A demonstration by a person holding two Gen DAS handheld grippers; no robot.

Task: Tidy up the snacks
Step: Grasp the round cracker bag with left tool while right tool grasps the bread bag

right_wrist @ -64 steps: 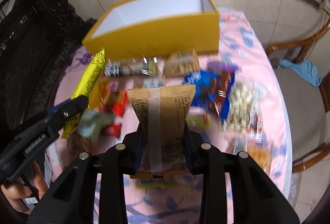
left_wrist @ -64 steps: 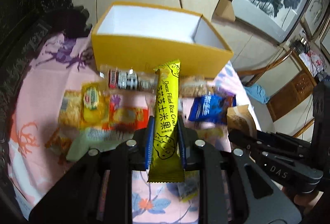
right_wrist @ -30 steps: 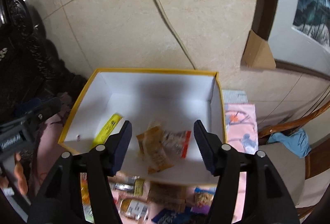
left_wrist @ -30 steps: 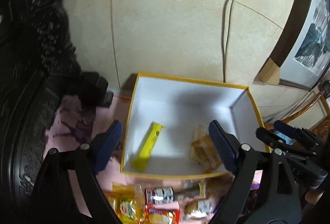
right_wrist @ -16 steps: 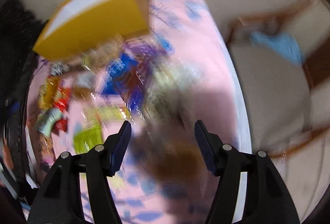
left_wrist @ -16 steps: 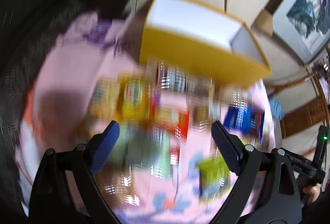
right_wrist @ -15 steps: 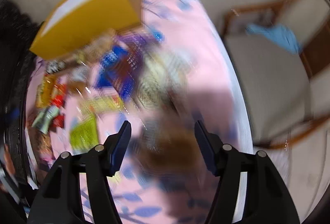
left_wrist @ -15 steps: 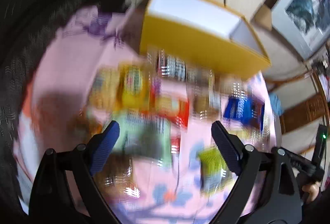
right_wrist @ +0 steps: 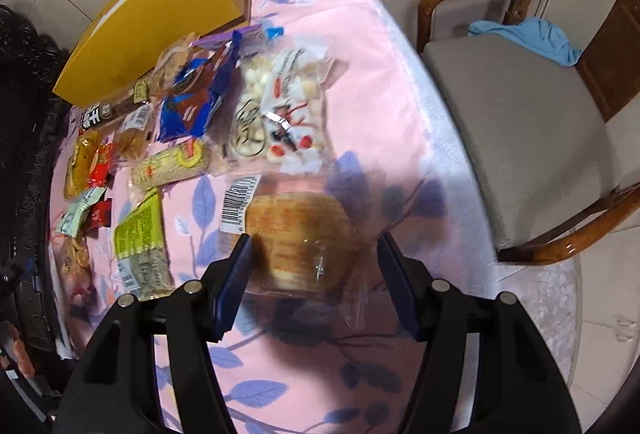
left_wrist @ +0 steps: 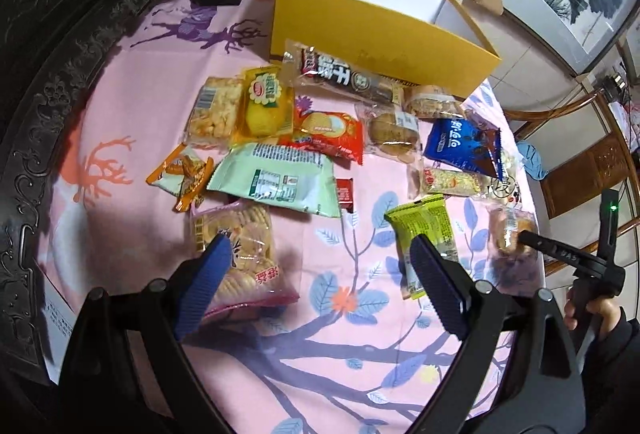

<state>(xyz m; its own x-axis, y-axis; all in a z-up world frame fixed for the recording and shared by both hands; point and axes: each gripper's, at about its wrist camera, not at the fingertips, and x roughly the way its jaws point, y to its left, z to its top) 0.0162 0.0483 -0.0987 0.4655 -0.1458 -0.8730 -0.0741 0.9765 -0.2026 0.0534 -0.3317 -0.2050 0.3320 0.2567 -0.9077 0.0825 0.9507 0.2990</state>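
In the left wrist view, the left gripper [left_wrist: 320, 266] hangs over the pink tablecloth [left_wrist: 120, 122] with its jaws spread wide and empty, having just been opening; a cookie bag [left_wrist: 240, 258] lies under one finger, the yellow box [left_wrist: 372, 26] beyond the scattered snacks. In the right wrist view, the right gripper [right_wrist: 314, 266] stands half-open astride a clear-wrapped cake [right_wrist: 300, 234] without pressing it.
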